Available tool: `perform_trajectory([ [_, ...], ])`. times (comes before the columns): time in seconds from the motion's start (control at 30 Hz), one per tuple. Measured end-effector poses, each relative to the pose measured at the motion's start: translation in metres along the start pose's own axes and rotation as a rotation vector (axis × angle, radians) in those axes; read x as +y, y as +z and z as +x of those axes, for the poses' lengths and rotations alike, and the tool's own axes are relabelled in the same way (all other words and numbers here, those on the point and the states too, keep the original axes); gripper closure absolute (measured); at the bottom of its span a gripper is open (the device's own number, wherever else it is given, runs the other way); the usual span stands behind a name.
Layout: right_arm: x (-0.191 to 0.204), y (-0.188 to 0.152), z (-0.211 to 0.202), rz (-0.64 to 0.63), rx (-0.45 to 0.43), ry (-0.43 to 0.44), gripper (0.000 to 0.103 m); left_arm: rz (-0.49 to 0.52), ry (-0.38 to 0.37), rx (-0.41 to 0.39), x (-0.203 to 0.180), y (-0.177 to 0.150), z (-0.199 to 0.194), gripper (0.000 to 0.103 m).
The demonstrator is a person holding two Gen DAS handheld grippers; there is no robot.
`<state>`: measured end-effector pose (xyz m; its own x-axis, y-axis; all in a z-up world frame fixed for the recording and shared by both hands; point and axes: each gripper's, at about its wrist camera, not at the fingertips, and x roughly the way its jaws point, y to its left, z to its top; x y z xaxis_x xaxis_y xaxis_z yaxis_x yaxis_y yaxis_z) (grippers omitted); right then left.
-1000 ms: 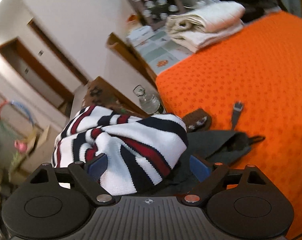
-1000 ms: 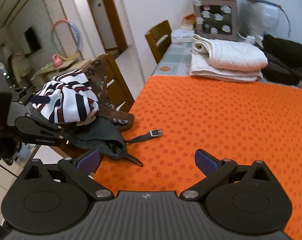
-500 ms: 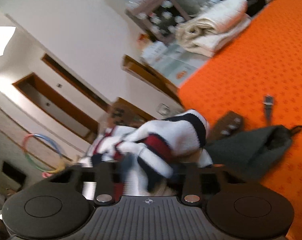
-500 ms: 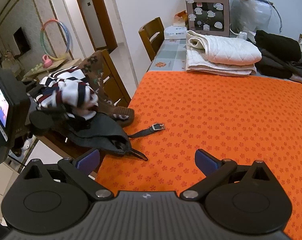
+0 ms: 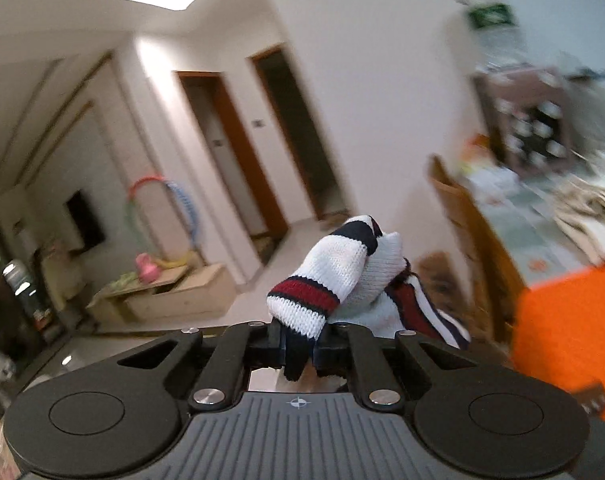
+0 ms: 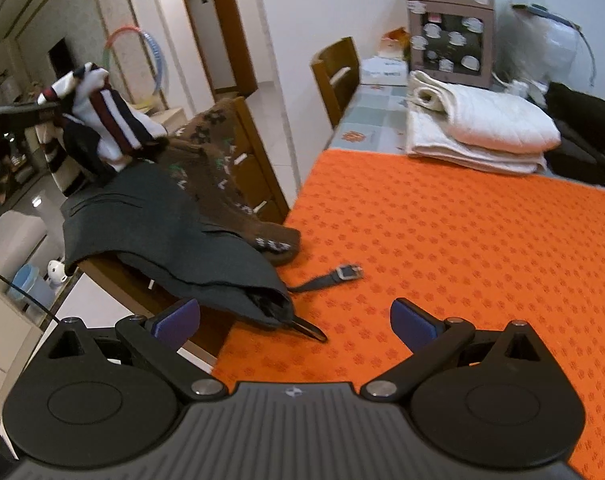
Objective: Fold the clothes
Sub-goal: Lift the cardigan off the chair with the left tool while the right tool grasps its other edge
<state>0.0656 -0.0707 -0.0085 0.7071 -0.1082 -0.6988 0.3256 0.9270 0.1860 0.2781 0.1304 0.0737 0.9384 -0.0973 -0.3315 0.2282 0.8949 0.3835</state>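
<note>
My left gripper [image 5: 300, 346] is shut on a white knit sweater with red and navy stripes [image 5: 342, 280] and holds it up in the air left of the table. In the right wrist view the sweater [image 6: 102, 120] hangs from the left gripper above a chair. My right gripper [image 6: 294, 320] is open and empty, low over the near left edge of the orange tablecloth [image 6: 462, 240]. A dark grey garment [image 6: 162, 240] and a brown patterned garment [image 6: 222, 184] lie draped over the chair and the table's edge.
A black strap with a metal buckle [image 6: 334, 274] lies on the cloth. Folded white quilts [image 6: 474, 128] and dark clothes [image 6: 582, 128] sit at the far end. A second wooden chair [image 6: 338, 76] stands by the table. A patterned box [image 6: 450, 50] stands behind.
My left gripper closed on the striped sweater and lifted it up and to the left, off the pile on the chair. The right gripper stayed open over the cloth.
</note>
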Motion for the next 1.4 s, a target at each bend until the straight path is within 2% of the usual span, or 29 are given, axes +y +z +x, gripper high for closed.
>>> perform_trajectory([
  [0.2, 0.021, 0.01, 0.008, -0.061, 0.013, 0.037, 0.0, -0.086, 0.121, -0.064, 0.047, 0.009, -0.006, 0.091],
  [0.37, 0.033, 0.014, 0.014, -0.088, 0.024, 0.068, 0.0, -0.139, 0.215, -0.133, 0.083, 0.018, -0.033, 0.092],
  [0.47, 0.042, 0.017, 0.016, -0.109, 0.026, 0.103, 0.0, -0.135, 0.236, -0.166, 0.094, 0.022, -0.057, 0.092],
  [0.67, 0.079, 0.026, 0.017, -0.208, 0.003, 0.246, 0.001, -0.101, 0.213, -0.228, 0.107, 0.029, -0.116, 0.092],
  [0.83, 0.123, 0.033, 0.019, -0.33, -0.029, 0.408, 0.001, -0.081, 0.185, -0.297, 0.114, 0.043, -0.169, 0.092],
  [1.07, 0.183, 0.023, 0.031, -0.524, -0.04, 0.587, 0.001, -0.146, 0.121, -0.392, 0.139, 0.085, -0.242, 0.092],
  [1.23, 0.231, 0.012, 0.066, -0.468, -0.034, 0.728, 0.001, -0.21, 0.039, -0.358, 0.143, 0.102, -0.272, 0.092],
  [1.27, 0.255, 0.009, 0.078, -0.493, 0.008, 0.714, 0.002, -0.207, 0.03, -0.348, 0.141, 0.1, -0.274, 0.092],
  [1.3, 0.273, 0.007, 0.086, -0.521, 0.041, 0.726, 0.013, -0.205, 0.021, -0.339, 0.139, 0.098, -0.277, 0.092],
  [1.33, 0.281, 0.006, 0.084, -0.539, 0.051, 0.766, 0.044, -0.203, 0.012, -0.33, 0.136, 0.096, -0.28, 0.092],
  [1.37, 0.286, 0.006, 0.081, -0.554, 0.058, 0.811, 0.063, -0.201, 0.003, -0.321, 0.134, 0.095, -0.283, 0.092],
  [1.4, 0.286, 0.007, 0.078, -0.554, 0.064, 0.831, 0.094, -0.199, -0.006, -0.312, 0.132, 0.093, -0.285, 0.092],
])
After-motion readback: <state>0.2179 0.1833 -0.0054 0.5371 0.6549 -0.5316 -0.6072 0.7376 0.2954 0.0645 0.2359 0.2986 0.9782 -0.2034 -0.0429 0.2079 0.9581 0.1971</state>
